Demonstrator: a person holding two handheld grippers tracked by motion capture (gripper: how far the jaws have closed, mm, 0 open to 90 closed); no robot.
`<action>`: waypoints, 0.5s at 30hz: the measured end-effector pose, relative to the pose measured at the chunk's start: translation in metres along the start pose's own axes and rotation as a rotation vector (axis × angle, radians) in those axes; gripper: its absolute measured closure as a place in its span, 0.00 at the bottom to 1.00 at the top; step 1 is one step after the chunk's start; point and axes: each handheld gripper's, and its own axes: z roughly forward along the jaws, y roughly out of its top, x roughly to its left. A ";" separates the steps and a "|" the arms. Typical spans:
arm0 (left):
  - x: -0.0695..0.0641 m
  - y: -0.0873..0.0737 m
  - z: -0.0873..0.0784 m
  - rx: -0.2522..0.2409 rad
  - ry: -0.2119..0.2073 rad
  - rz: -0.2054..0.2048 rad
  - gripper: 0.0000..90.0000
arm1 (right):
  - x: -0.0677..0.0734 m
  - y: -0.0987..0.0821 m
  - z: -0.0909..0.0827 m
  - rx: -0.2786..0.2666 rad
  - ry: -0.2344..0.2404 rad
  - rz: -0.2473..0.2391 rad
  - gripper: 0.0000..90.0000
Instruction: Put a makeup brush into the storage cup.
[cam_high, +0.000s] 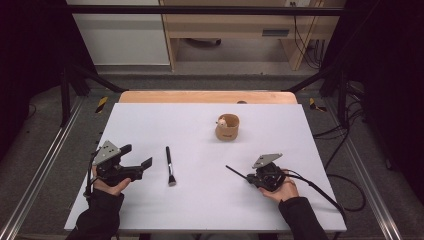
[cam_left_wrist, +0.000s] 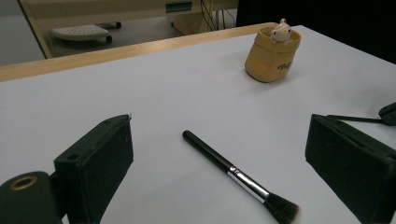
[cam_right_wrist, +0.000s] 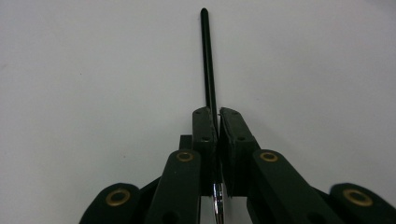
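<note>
The right tool (cam_right_wrist: 218, 114) is clamped on a thin black brush (cam_right_wrist: 208, 60), low over the tabletop (cam_high: 200, 205) (ferrule between the pads); the left tool (cam_left_wrist: 219, 154) stands apart over a thicker brush (cam_left_wrist: 224, 165). Neither is in the tan cup (cam_high: 227, 131) yet

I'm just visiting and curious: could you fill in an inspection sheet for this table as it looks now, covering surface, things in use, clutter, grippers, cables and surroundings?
Surface: white table top, wooden strip along the far edge.
Job's things: slim black brush clamped in the right gripper; thicker makeup brush lying flat; tan cup holding a small pale figure.
Clutter: nothing seen.
Grippers: right gripper shut on the slim brush; left gripper open, aimed at the lying brush.
Cables: black cable trails from the right gripper.
Surroundings: wooden furniture behind, dark frame.
</note>
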 end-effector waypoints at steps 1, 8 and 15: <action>0.000 0.000 0.000 0.000 0.000 0.000 0.07 | 0.000 0.000 0.000 0.000 0.000 0.000 0.95; 0.000 0.000 0.001 0.005 -0.001 0.003 0.07 | -0.001 0.000 0.000 0.001 0.012 0.015 0.92; 0.000 -0.001 0.002 0.009 -0.003 0.003 0.07 | -0.006 0.005 -0.010 -0.023 0.012 0.033 0.80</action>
